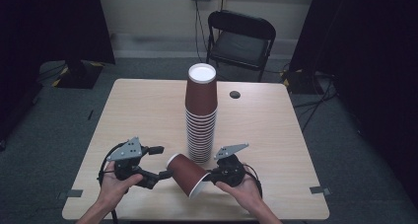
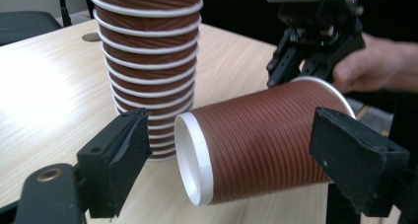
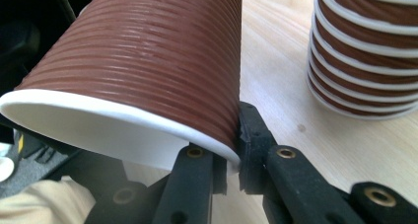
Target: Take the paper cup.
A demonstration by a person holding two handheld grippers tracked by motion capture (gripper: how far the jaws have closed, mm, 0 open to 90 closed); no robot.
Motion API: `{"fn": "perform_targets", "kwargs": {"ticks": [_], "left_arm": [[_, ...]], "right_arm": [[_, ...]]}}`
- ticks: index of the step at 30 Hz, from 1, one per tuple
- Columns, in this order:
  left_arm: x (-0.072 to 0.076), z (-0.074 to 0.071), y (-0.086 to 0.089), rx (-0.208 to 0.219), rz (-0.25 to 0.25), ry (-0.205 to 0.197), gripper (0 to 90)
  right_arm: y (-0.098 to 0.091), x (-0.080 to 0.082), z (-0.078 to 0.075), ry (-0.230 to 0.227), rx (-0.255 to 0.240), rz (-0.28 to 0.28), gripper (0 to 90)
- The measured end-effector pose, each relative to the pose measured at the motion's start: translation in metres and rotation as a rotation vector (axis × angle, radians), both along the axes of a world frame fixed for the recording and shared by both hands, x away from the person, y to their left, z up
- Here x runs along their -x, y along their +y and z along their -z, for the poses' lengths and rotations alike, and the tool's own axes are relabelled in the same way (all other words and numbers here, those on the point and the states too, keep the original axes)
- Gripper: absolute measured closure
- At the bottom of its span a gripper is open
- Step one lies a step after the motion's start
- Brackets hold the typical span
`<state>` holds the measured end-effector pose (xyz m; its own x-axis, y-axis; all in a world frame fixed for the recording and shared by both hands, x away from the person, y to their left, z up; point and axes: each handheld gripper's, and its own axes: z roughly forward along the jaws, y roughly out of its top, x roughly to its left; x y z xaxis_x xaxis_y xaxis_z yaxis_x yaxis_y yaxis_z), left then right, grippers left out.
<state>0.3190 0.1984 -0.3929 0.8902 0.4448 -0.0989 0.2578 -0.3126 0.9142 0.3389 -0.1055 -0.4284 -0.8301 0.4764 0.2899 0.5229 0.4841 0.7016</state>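
A tall stack of brown ribbed paper cups (image 1: pixel 201 115) stands upside down in the middle of the wooden table (image 1: pixel 143 110). One single brown cup (image 1: pixel 186 173) lies tilted near the front edge, its white rim toward the person. My right gripper (image 1: pixel 209 177) is shut on that cup's rim wall, one jaw inside and one outside (image 3: pixel 231 155). My left gripper (image 1: pixel 165 174) stands open, and in the left gripper view its jaws flank the cup's (image 2: pixel 256 140) closed base end without pressing on it. The stack (image 2: pixel 148 61) rises just behind.
A black folding chair (image 1: pixel 241 36) stands beyond the table's far edge. A small dark round grommet (image 1: pixel 235 94) sits in the tabletop right of the stack. Dark curtains hang on both sides, and cables run along the floor.
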Motion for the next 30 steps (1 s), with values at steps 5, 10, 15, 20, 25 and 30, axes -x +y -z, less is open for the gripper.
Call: {"fn": "perform_targets", "kwargs": {"ticks": [5,10,15,20,25,30], "left_arm": [[0.006,0.007,-0.010,-0.095,0.059,-0.024,15.8],[0.012,0.013,-0.025,-0.190,0.134,-0.081,16.0],[0.013,0.012,-0.031,-0.214,0.174,-0.135,16.1],[0.012,0.018,-0.038,-0.267,0.241,-0.191,15.4],[0.014,0.024,-0.047,-0.330,0.303,-0.212,12.4],[0.011,0.031,-0.053,-0.377,0.315,-0.239,8.6]], "right_arm": [[-0.003,-0.001,-0.001,0.024,0.031,-0.014,84.5],[-0.004,-0.006,-0.004,0.072,0.067,-0.035,84.5],[-0.002,-0.009,-0.004,0.097,0.095,-0.052,84.5],[0.002,-0.010,-0.005,0.119,0.130,-0.076,84.5],[0.006,-0.010,-0.005,0.148,0.178,-0.097,84.5],[0.009,-0.010,-0.004,0.160,0.200,-0.112,84.5]]}}
